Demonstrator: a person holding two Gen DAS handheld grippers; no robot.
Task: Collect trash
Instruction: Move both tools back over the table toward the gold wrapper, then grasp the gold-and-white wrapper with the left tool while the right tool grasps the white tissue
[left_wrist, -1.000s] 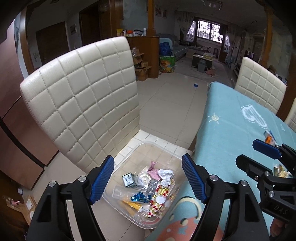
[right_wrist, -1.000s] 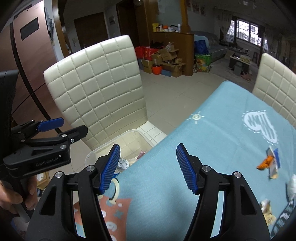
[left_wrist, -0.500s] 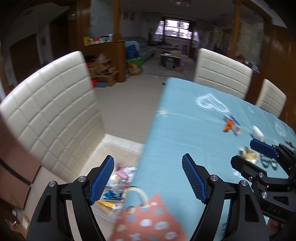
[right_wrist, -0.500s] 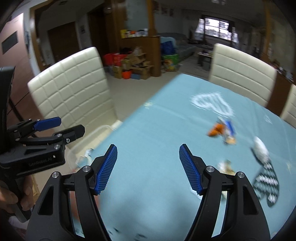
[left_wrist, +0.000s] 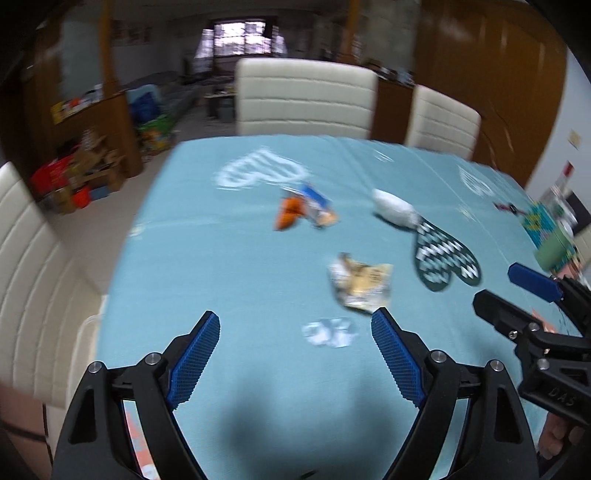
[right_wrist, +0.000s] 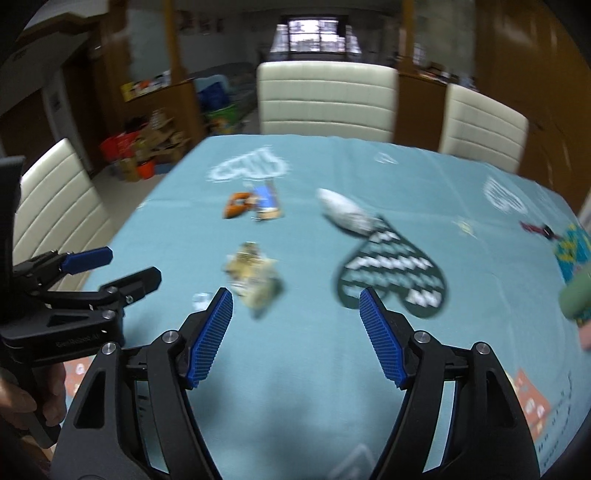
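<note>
Two wide-open, empty claws, left gripper (left_wrist: 295, 349) and right gripper (right_wrist: 295, 321), so I'd drop the left straight over the clear wrapper (left_wrist: 328, 332) at 12 o'clock, crinkled snack wrapper (left_wrist: 360, 284) next at 1.

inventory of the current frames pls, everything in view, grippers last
tablecloth: 1, light blue with white prints, covers the table
orange wrapper: 1, orange, far centre of the table
blue wrapper: 1, blue and white, touching the orange one on its right
white wrapper: 1, white, crumpled, far right of centre
beige wrapper: 1, beige and silver, mid table
clear scrap: 1, clear plastic, nearest the left gripper
heart print: 1, dark green and white, part of the cloth
chairs: 3 seen, cream, far side and left side
green item: 1, pale green, right edge, too blurred to name
left gripper: 1, black with blue pads, open, empty
right gripper: 1, same, open, empty
</note>
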